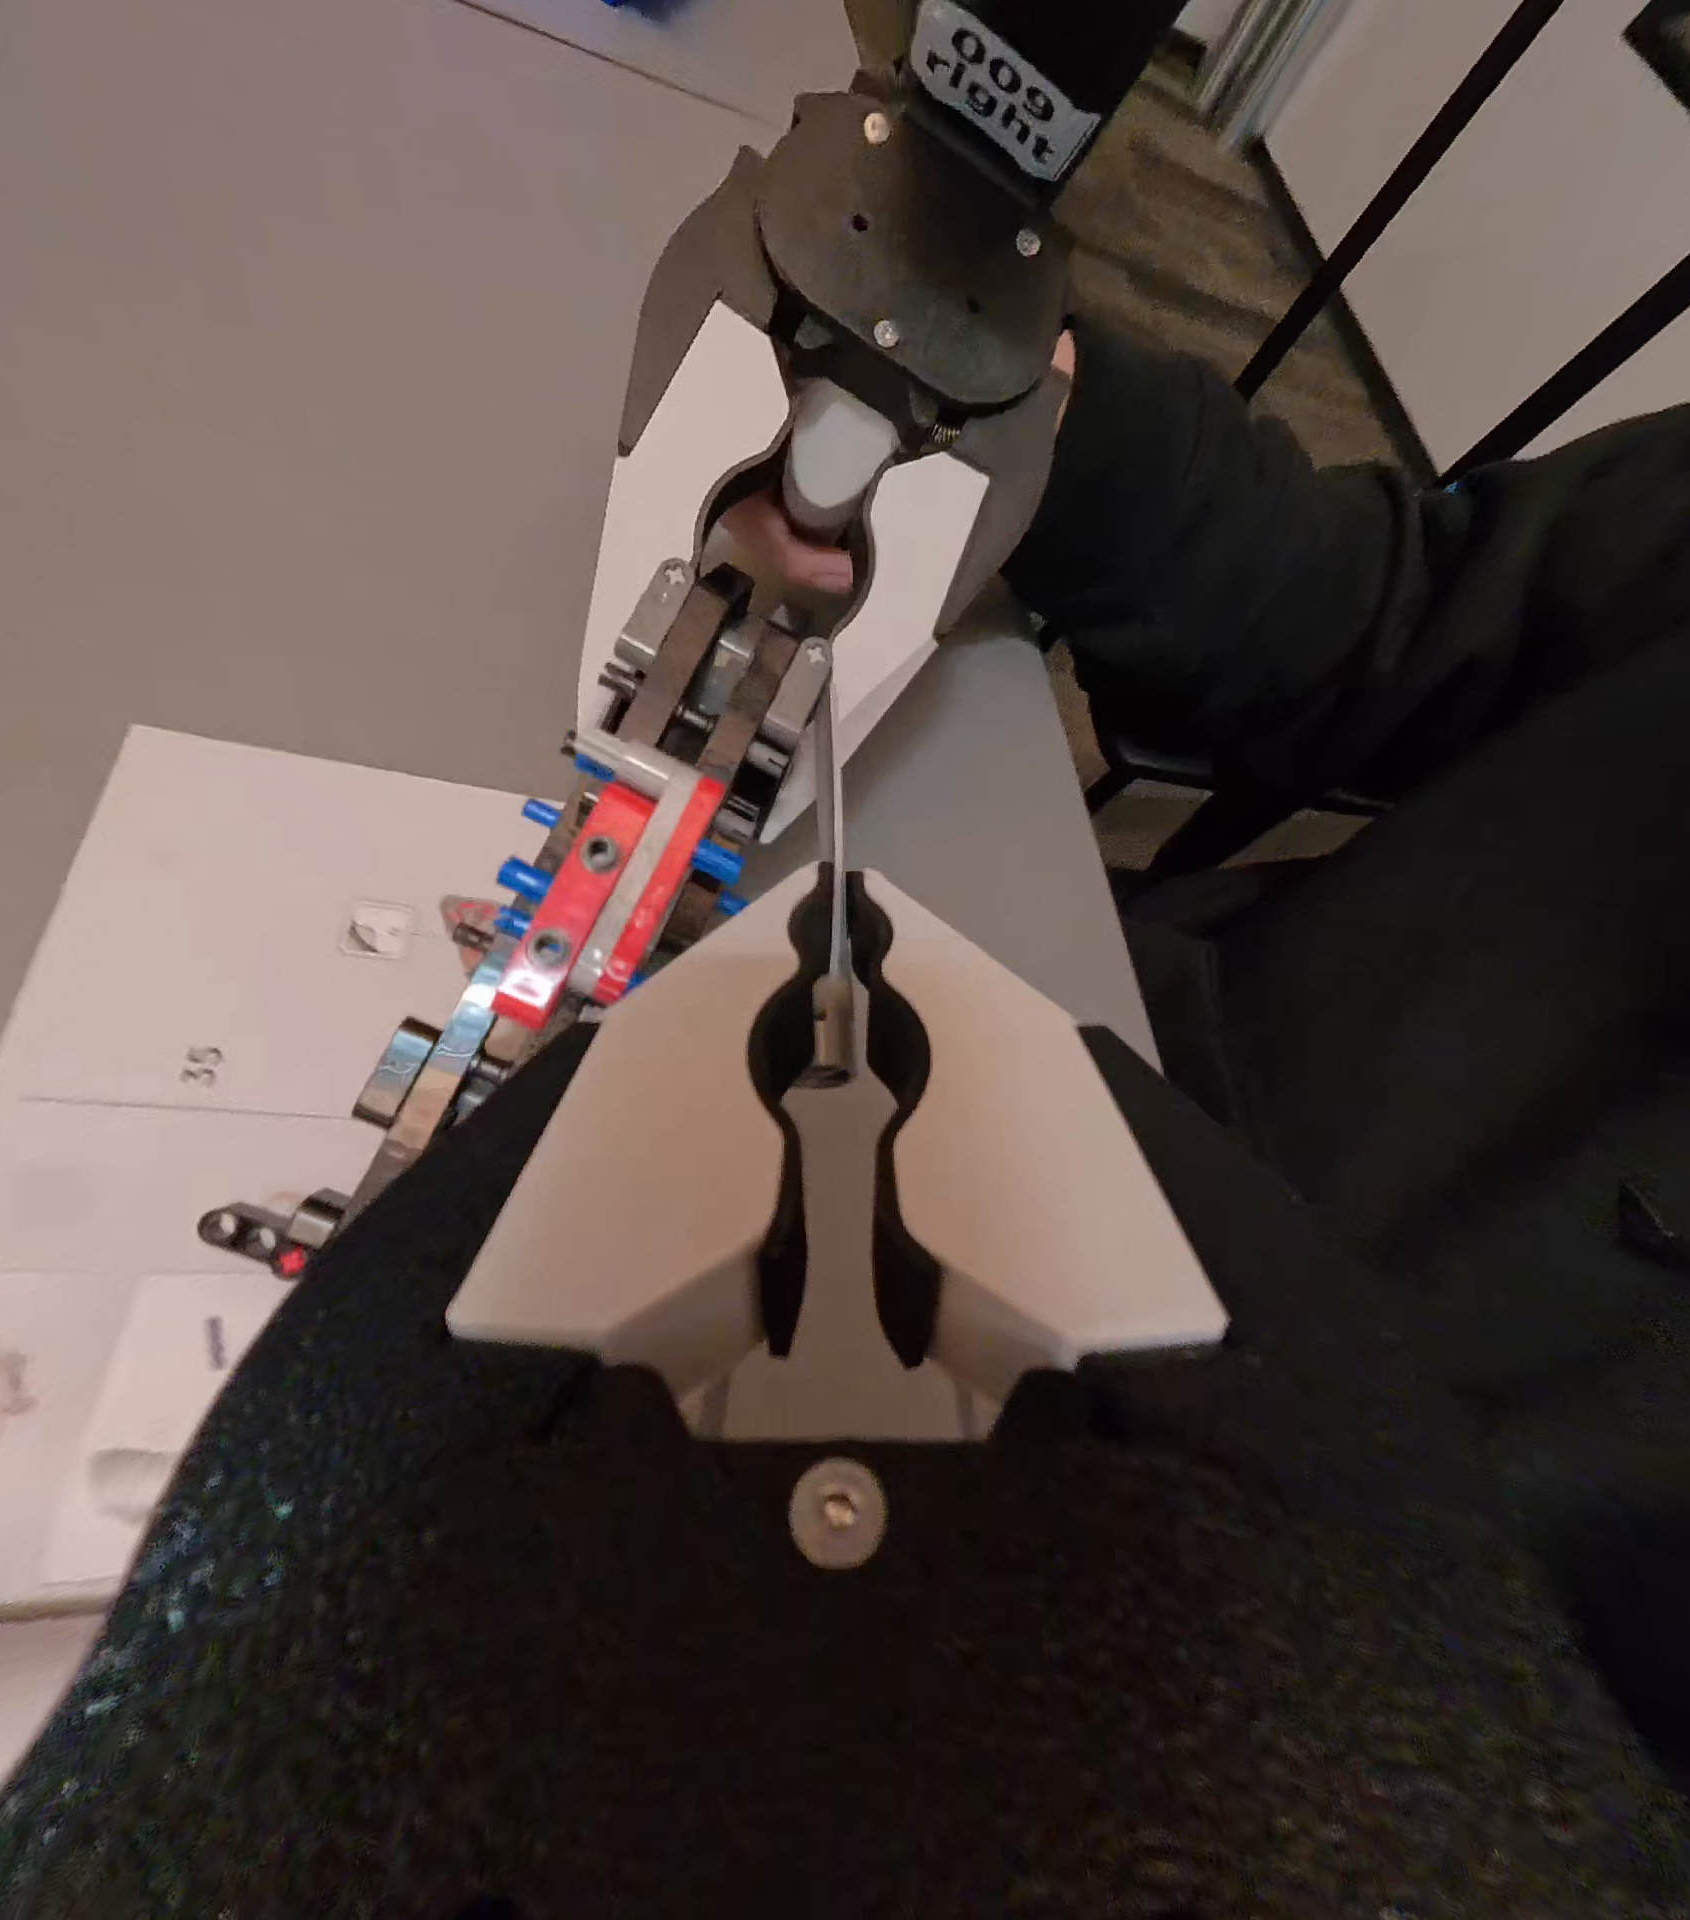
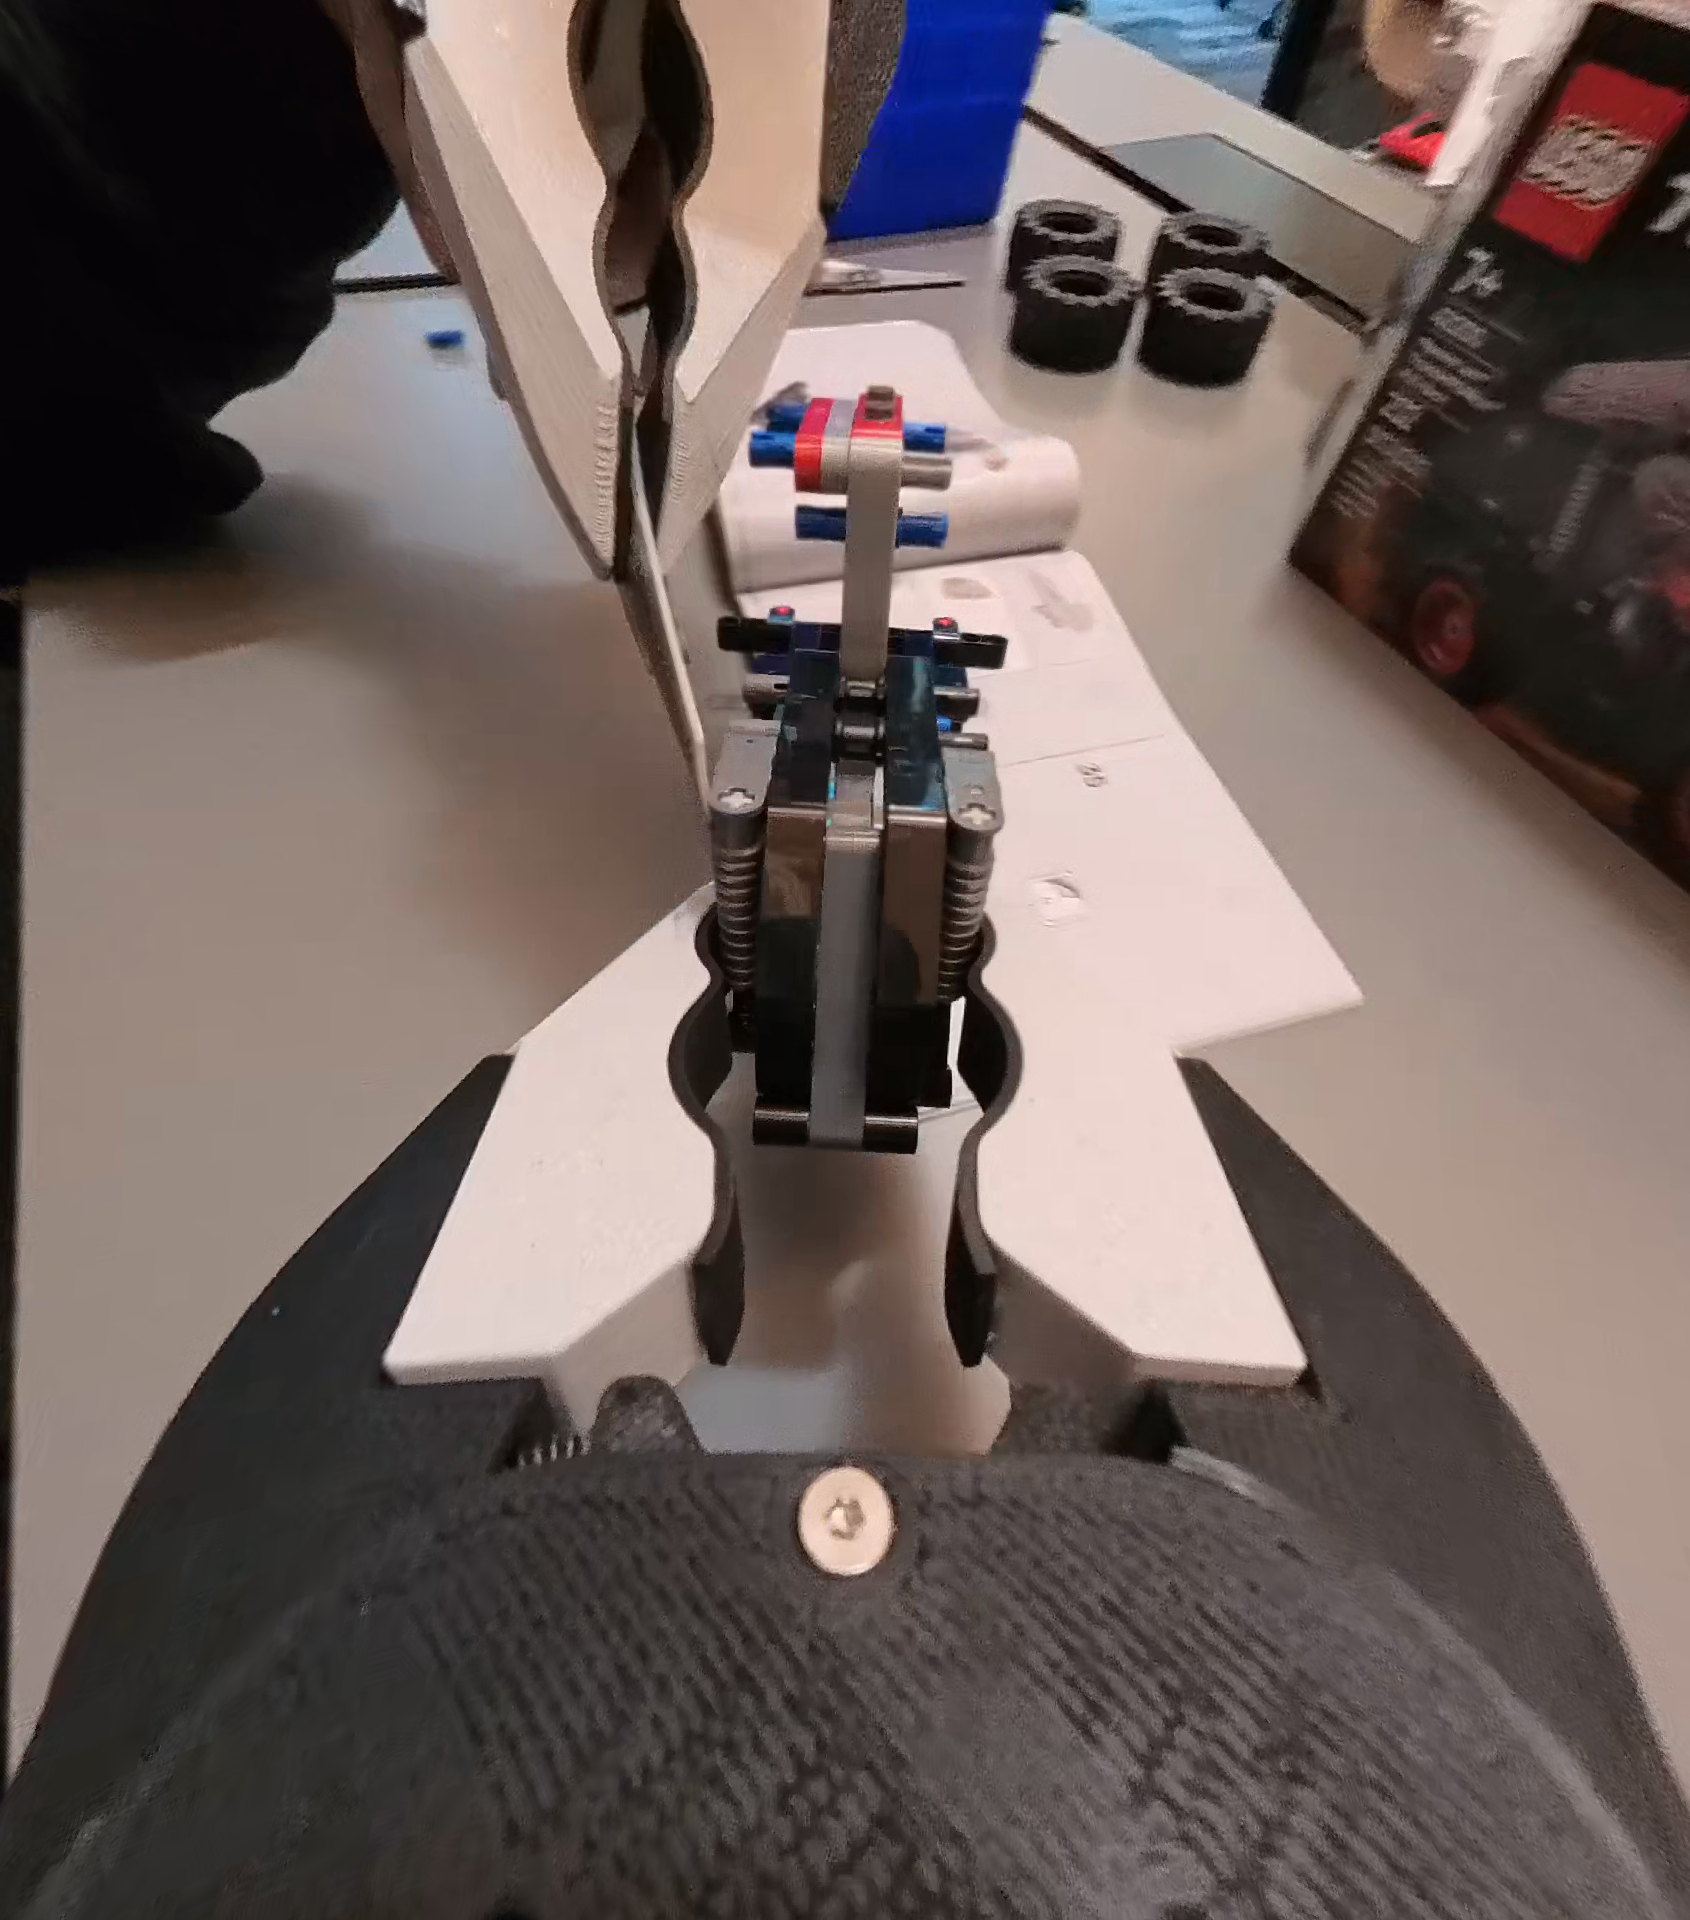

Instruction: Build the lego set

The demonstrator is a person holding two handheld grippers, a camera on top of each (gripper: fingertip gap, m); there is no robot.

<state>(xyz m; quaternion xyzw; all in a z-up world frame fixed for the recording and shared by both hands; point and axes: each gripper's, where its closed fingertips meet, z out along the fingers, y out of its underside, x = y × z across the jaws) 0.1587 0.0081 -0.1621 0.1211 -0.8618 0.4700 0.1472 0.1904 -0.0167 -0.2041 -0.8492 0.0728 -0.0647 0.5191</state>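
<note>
My right gripper [image 2: 851, 935] is shut on a partly built lego chassis [image 2: 851, 997], which is dark with grey springs on both sides. A grey beam [image 2: 867, 561] rises from it to red beams with blue pins [image 2: 846, 447]. My left gripper [image 1: 839, 883] is shut on a thin grey axle [image 1: 830, 810] with a bush at its near end [image 1: 836, 1029]. The axle's far tip touches a grey cross-hole piece [image 1: 813, 657] at the chassis's side. In the right wrist view the left gripper [image 2: 638, 551] comes in from the upper left, with the axle [image 2: 669, 644] reaching the left spring's top [image 2: 735, 802].
An open instruction booklet [image 2: 1163, 862] lies under the work on the grey table [image 2: 301, 831]. Several black tyres [image 2: 1137, 286] stand behind, with a blue bin [image 2: 934, 114] beyond them. The set's box [image 2: 1599, 468] stands at the right. A loose blue pin [image 2: 444, 337] lies far left. Spacing between my two grippers at the tips: around 6 cm.
</note>
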